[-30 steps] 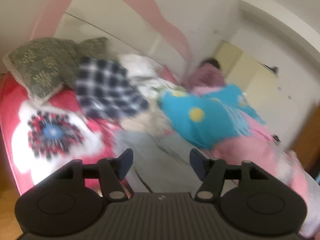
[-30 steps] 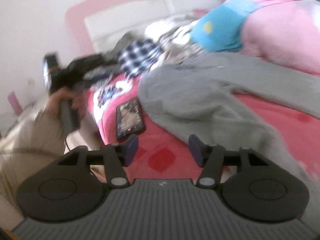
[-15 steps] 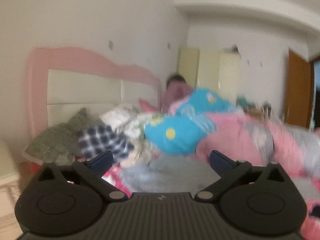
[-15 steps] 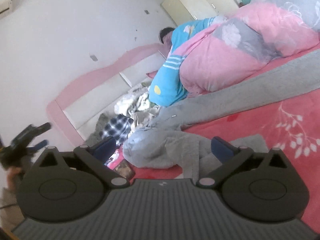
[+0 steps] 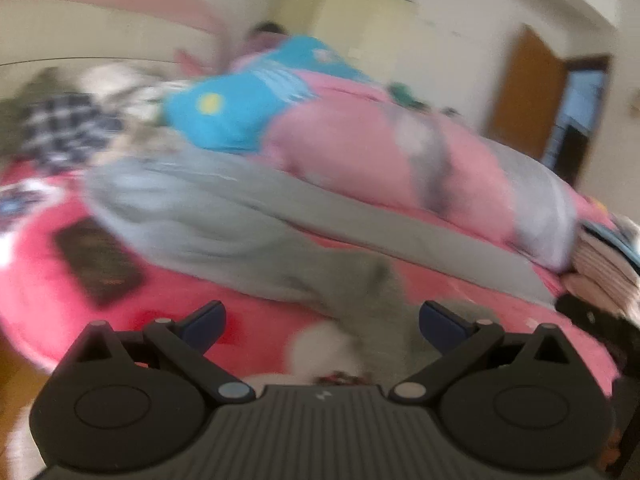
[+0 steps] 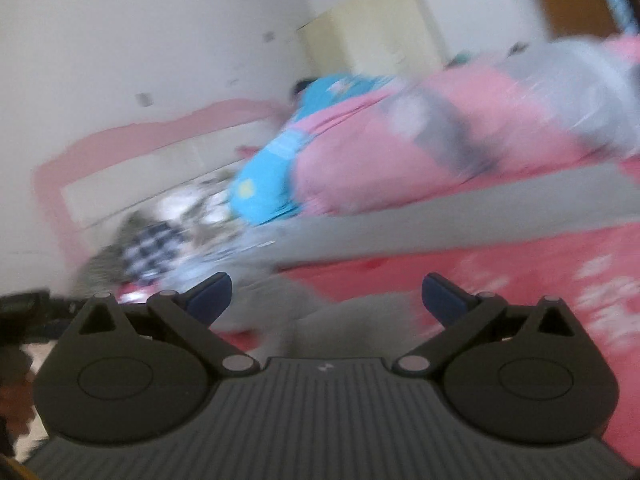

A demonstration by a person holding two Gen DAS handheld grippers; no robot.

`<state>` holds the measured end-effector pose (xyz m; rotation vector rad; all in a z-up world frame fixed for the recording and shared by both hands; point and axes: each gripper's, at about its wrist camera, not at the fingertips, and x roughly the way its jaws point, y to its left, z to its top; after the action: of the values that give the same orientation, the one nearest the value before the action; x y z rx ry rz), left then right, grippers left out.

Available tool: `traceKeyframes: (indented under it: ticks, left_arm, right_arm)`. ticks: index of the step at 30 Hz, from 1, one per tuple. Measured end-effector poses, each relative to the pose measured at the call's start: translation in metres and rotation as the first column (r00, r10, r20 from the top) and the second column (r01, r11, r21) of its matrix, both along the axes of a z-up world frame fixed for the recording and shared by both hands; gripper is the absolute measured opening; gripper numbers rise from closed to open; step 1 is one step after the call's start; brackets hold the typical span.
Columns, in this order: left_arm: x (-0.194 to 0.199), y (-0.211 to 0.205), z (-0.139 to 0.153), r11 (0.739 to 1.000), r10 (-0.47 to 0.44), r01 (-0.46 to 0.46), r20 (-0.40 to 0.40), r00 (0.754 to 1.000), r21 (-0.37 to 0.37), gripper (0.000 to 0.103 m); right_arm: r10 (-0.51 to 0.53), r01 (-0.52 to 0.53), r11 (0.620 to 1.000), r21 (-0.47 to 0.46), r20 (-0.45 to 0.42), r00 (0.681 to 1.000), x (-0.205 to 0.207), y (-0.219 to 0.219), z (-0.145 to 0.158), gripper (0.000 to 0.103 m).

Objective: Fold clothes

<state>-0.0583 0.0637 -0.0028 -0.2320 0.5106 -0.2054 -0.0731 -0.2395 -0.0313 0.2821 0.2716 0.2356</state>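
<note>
A pair of grey trousers (image 5: 224,216) lies spread on the red flowered bed sheet (image 5: 180,300), one leg (image 6: 460,220) stretching off to the right. My left gripper (image 5: 322,322) hovers open just short of the crumpled grey cloth, with nothing between its blue pads. In the right wrist view my right gripper (image 6: 326,294) is also wide open and empty, above the sheet in front of the trousers. Both views are blurred by motion.
A dark phone (image 5: 98,264) lies on the sheet left of the trousers. Behind them lie a pink and grey quilt (image 5: 400,160), a blue garment (image 5: 240,116), a checked shirt (image 5: 60,128) and a folded stack (image 5: 600,268) at right. A person's hand (image 6: 16,396) is at left.
Both grippers' jaws have spread from half open to wide. The left view swung up to the headboard, then right and down onto the trousers; the right view swung off the phone toward the quilt.
</note>
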Motion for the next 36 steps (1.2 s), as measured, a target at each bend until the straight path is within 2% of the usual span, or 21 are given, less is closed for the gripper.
traceKeyframes:
  ticks: [2, 4, 7, 10, 14, 19, 21, 23, 24, 26, 27, 28, 29, 30, 33, 36]
  left_arm:
    - [0.013, -0.017, -0.011, 0.999, -0.047, 0.047, 0.018, 0.999, -0.001, 0.103]
    - [0.025, -0.032, -0.02, 0.999, -0.051, 0.051, 0.025, 0.998, 0.008, 0.103]
    - [0.046, -0.047, -0.029, 0.998, -0.063, 0.063, 0.002, 0.998, 0.007, 0.102]
    - [0.063, -0.057, -0.036, 0.997, -0.074, 0.074, -0.015, 0.997, -0.001, 0.098]
    - [0.082, -0.06, -0.047, 0.996, -0.08, 0.079, -0.04, 0.996, -0.027, 0.083]
    - [0.094, -0.042, -0.058, 0.989, -0.062, 0.046, -0.109, 0.992, -0.144, 0.061]
    - [0.097, -0.033, -0.062, 0.979, -0.056, 0.029, -0.132, 0.99, -0.2, 0.058]
    - [0.099, -0.027, -0.066, 0.97, -0.062, 0.026, -0.143, 0.988, -0.242, 0.046]
    - [0.099, -0.025, -0.067, 0.967, -0.065, 0.027, -0.143, 0.988, -0.252, 0.044]
    - [0.099, -0.022, -0.069, 0.962, -0.071, 0.03, -0.144, 0.987, -0.271, 0.042]
    - [0.098, -0.021, -0.069, 0.962, -0.072, 0.031, -0.14, 0.988, -0.271, 0.042]
    - [0.097, -0.021, -0.068, 0.962, -0.071, 0.033, -0.135, 0.988, -0.27, 0.041]
    - [0.096, -0.021, -0.068, 0.962, -0.073, 0.036, -0.129, 0.989, -0.271, 0.041]
    - [0.095, -0.021, -0.068, 0.962, -0.075, 0.039, -0.124, 0.989, -0.271, 0.04]
    - [0.094, -0.02, -0.067, 0.959, -0.086, 0.048, -0.126, 0.988, -0.281, 0.039]
    - [0.097, -0.018, -0.068, 0.952, -0.102, 0.054, -0.146, 0.984, -0.301, 0.038]
  right_arm:
    - [-0.077, 0.077, 0.996, -0.038, 0.003, 0.997, 0.0, -0.008, -0.003, 0.102]
    - [-0.125, 0.124, 0.991, -0.056, -0.015, 0.992, 0.002, -0.015, -0.008, 0.102]
    - [-0.136, 0.133, 0.99, -0.046, -0.059, 0.989, 0.005, -0.024, -0.017, 0.102]
    - [-0.023, 0.025, 1.0, 0.012, -0.115, 0.993, 0.01, -0.034, -0.028, 0.102]
    - [0.087, -0.064, 0.993, 0.103, -0.233, 0.969, 0.024, -0.039, -0.042, 0.102]
    - [0.144, -0.11, 0.987, 0.121, -0.314, 0.938, 0.034, -0.032, -0.058, 0.1]
    - [0.155, -0.129, 0.987, 0.097, -0.332, 0.931, 0.034, -0.025, -0.062, 0.095]
    - [0.153, -0.14, 0.988, 0.062, -0.354, 0.923, 0.036, -0.016, -0.063, 0.079]
    - [0.148, -0.143, 0.989, 0.041, -0.366, 0.919, 0.036, -0.012, -0.064, 0.075]
    - [0.131, -0.141, 0.99, 0.001, -0.381, 0.915, 0.036, -0.006, -0.067, 0.055]
    - [0.12, -0.135, 0.991, -0.015, -0.382, 0.916, 0.034, -0.005, -0.067, 0.051]
    - [0.105, -0.123, 0.992, -0.025, -0.381, 0.918, 0.032, -0.004, -0.068, 0.04]
    - [0.089, -0.11, 0.993, -0.033, -0.381, 0.92, 0.031, -0.004, -0.068, 0.02]
    - [0.077, -0.095, 0.995, -0.031, -0.383, 0.92, 0.031, -0.006, -0.068, 0.011]
    - [0.066, -0.058, 0.998, 0.033, -0.378, 0.923, 0.031, -0.017, -0.066, 0.006]
    - [0.048, -0.039, 0.999, 0.031, -0.347, 0.937, 0.03, -0.021, -0.055, 0.006]
